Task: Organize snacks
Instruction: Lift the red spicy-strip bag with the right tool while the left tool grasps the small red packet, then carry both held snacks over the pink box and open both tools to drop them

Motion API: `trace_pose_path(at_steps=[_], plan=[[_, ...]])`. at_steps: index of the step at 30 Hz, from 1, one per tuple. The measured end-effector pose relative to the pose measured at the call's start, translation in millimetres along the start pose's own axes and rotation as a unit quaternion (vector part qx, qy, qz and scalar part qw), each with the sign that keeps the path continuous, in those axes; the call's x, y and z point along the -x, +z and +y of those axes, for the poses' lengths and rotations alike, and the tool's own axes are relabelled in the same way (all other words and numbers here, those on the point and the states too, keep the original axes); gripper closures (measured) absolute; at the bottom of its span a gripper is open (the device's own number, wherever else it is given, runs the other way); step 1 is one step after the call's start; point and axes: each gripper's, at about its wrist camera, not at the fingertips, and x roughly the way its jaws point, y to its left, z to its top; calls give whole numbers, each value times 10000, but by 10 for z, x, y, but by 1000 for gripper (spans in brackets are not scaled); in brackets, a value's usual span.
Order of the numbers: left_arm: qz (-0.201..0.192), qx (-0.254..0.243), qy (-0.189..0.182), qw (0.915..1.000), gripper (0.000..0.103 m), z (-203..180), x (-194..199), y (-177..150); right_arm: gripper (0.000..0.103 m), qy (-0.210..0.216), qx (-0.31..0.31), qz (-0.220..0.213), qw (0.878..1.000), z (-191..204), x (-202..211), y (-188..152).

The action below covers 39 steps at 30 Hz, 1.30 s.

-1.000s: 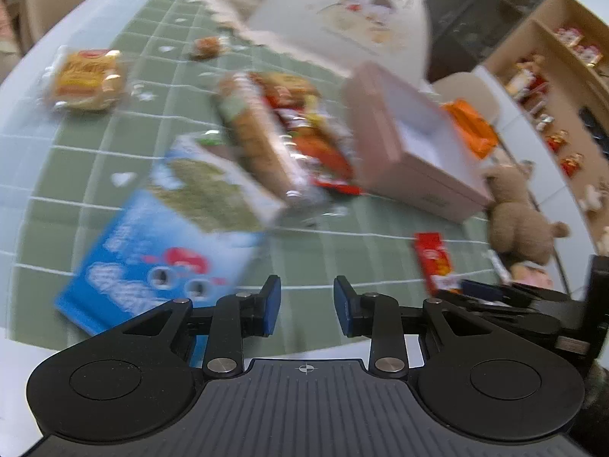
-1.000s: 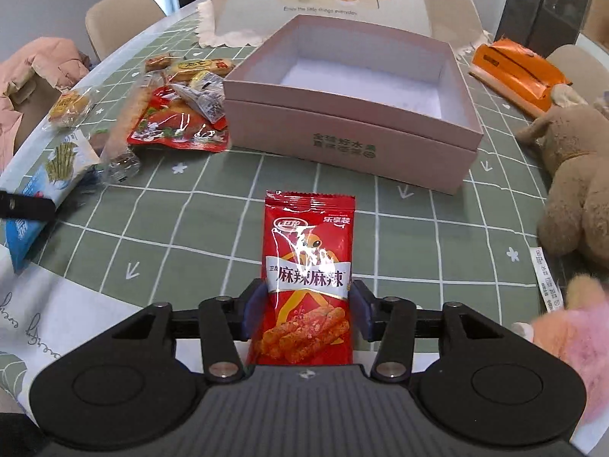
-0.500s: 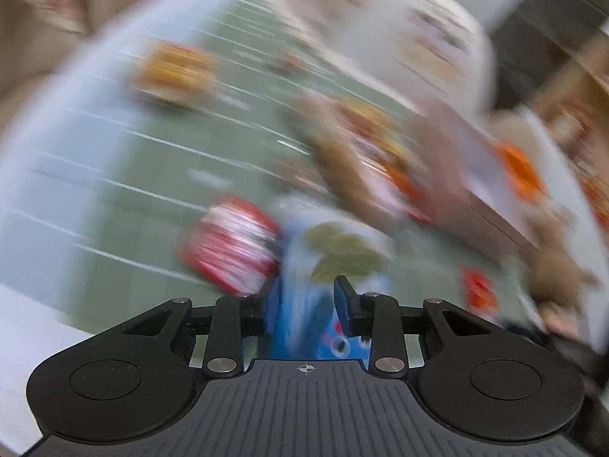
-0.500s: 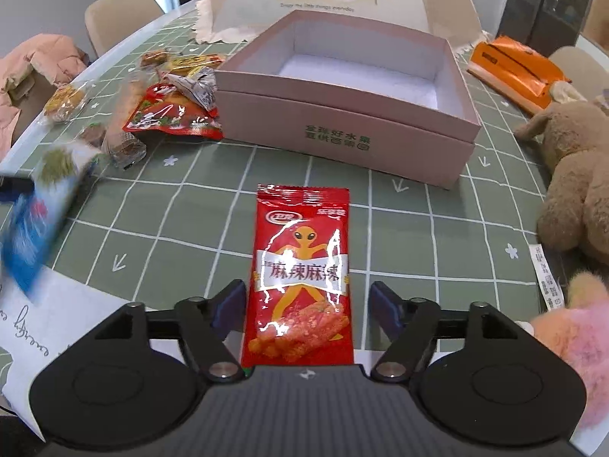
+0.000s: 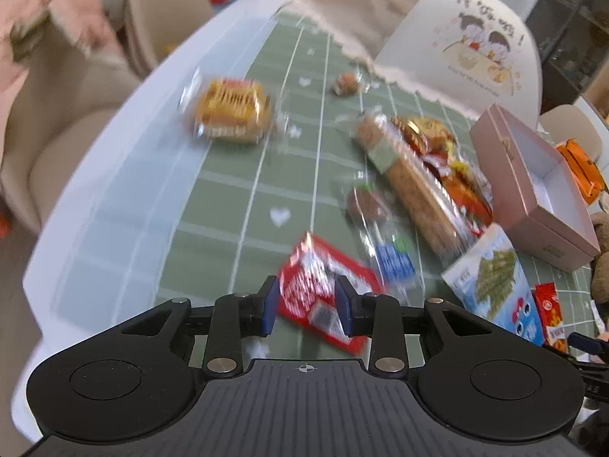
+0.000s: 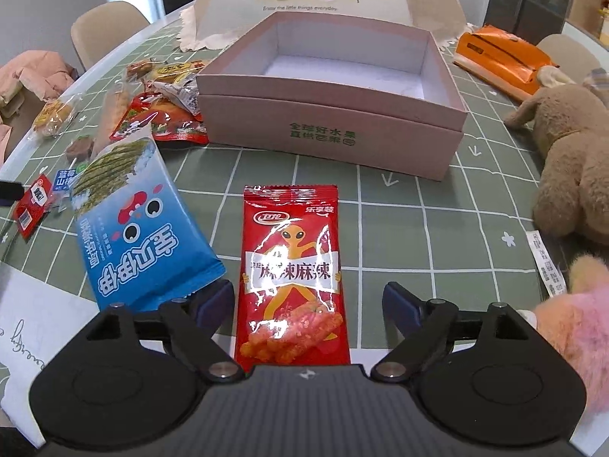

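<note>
Green checked cloth covers the bench (image 6: 437, 205), with chairs standing behind it. On the cloth, a red spicy-strip packet (image 6: 291, 278) lies flat between the wide-open fingers of the right gripper (image 6: 308, 301), and neither finger touches it. Just to its left lies a blue seaweed snack bag (image 6: 133, 224), one corner close to the gripper's left finger. Farther back sits an open pink box (image 6: 335, 129). Left of the box is a heap of small snacks (image 6: 163, 114), and a wrapped yellow cake (image 5: 232, 110) lies by the bench's edge. The left gripper (image 5: 304, 301) hovers with its fingers narrowly parted on each side of a small red packet (image 5: 323, 289); that view is blurry, so I cannot tell if they pinch it. A brown plush toy (image 6: 571, 156) lies right of the box.
</note>
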Motion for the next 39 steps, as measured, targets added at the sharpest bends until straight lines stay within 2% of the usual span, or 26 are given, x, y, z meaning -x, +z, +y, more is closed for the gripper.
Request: trace_pose_path(at_steps=[3,6,8,10,12,14,15,18,19,21,22,24,28,31,34,36,39], plan=[[302,381,-376,9981,68,-8,2,-92,14,-14,-21,-19,10000,-10,-11,0],[55,526,-266,9982,68,-29,-33,-7,12,-47,-33,-46,10000,4,-20,-6],[-109,331,-50,9994,68,-77,-109,74,10,-67,-59,-58,9999,14,-27,-9],[-159,-127,191,9996,68,-175,-212,167,9,-90,-84,-73,9999,17,-32,-14],[-182,-735,391,9964,67,-282,-256,188,8,-89,-108,-87,9999,14,-29,-23],[-195,-938,500,9941,67,-293,-205,175,7,-81,-111,-81,9999,6,-25,-35],[-234,-836,469,9951,67,-259,-145,166,7,-81,-110,-87,9999,2,-20,-47],[-212,-91,131,9996,67,-67,89,129,5,-97,-137,-143,9998,-6,-5,-100],[-65,308,-69,9995,67,23,121,114,4,-103,-146,-168,9997,-6,-1,-114],[355,986,-444,9935,67,166,78,68,3,-109,-161,-214,9996,-5,2,-129],[509,1167,-512,9905,67,195,34,40,3,-114,-159,-224,9996,-10,2,-135],[550,1155,-443,9908,67,174,-40,16,3,-116,-159,-222,9996,-12,3,-133],[238,832,-172,9961,67,9,-175,123,3,-122,-153,-200,9996,-17,13,-136],[0,132,188,9997,63,-215,-292,234,2,-139,-179,-198,9995,-11,20,-148],[-183,-626,546,9964,56,-403,-361,250,1,-149,-217,-198,9995,-10,25,-159],[-313,-985,724,9920,56,-470,-349,225,0,-165,-210,-235,9994,-7,28,-179],[-450,-1172,793,9889,57,-510,-258,175,0,-159,-205,-324,9991,-10,36,-209]])
